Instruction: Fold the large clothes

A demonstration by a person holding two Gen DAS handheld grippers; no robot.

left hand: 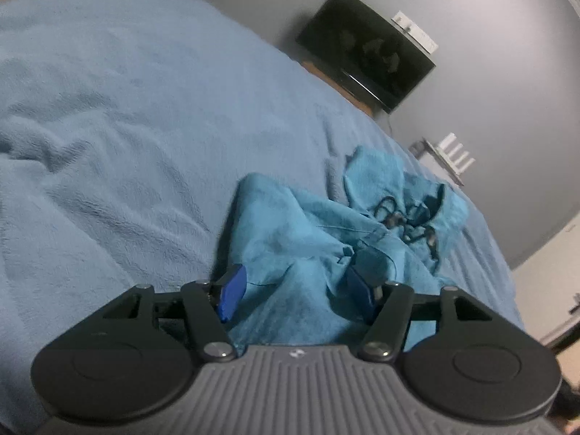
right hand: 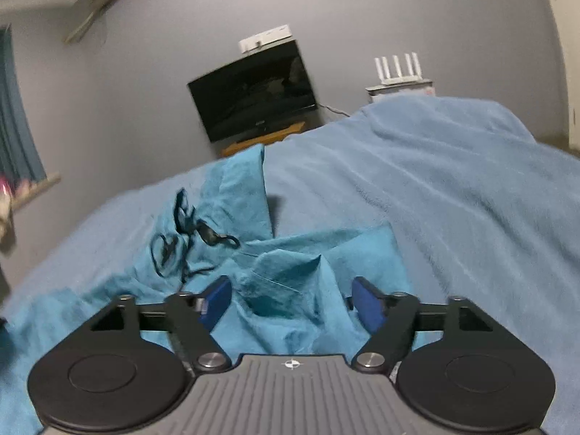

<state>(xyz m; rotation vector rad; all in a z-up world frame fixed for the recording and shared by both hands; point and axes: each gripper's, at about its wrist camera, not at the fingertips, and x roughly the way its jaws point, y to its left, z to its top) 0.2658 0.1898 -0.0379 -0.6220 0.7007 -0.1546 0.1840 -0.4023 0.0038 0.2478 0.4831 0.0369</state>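
My left tongs [left hand: 295, 295] & right tongs [right hand: 291, 302] are both wide, holding nothing. The teal hoodie [left hand: 308, 232] lies bunched on the bed [left hand: 127, 127]. It's soft, floppy, prob. light. Best grab: an edge, not the black cords [right hand: 185, 228].

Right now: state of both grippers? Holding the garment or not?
Left gripper: open, fingers wide over the teal garment, holding nothing.
Right gripper: open, above the same crumpled cloth, holding nothing.

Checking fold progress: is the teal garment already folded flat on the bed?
No, the teal garment lies crumpled in raised wrinkles on the blue blanket.
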